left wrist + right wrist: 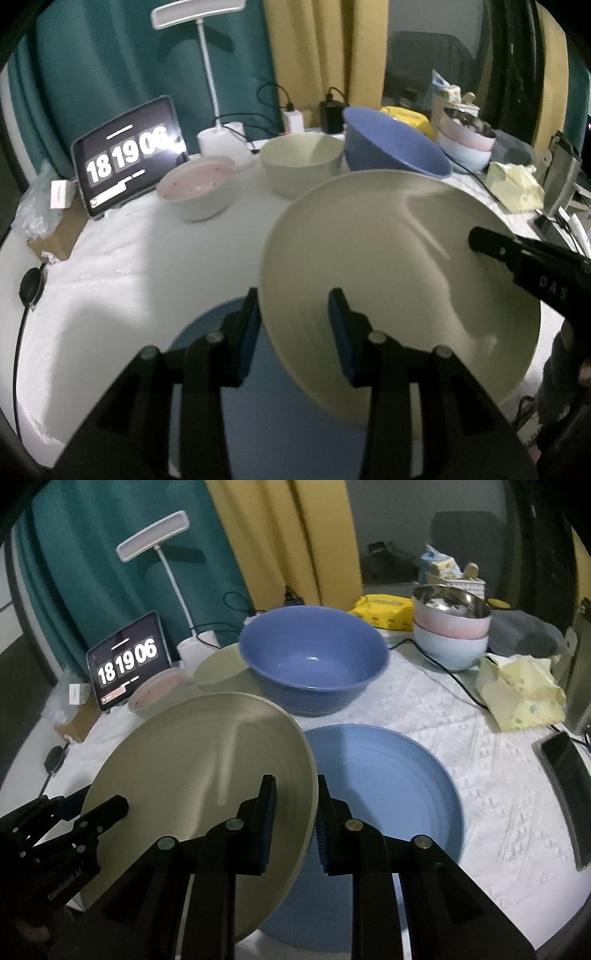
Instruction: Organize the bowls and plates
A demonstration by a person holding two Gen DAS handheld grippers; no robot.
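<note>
A cream plate (207,775) was held tilted above a blue plate (384,786) that lay flat on the white-covered worktop (480,746). The left gripper (293,332) was set astride the plate's near-left rim, its fingers (341,332) pinching the edge, while the right gripper (293,819) was clamped on the opposite rim, one finger on each face. Behind the plates, a large blue bowl (314,657) was seen standing upright, with a cream bowl (301,162) and a pink-lined bowl (199,186) just beside it to the left. A stack of pastel bowls (450,635) topped by a steel one was seen further right. A tablet clock (127,158) was propped at the back left.
</note>
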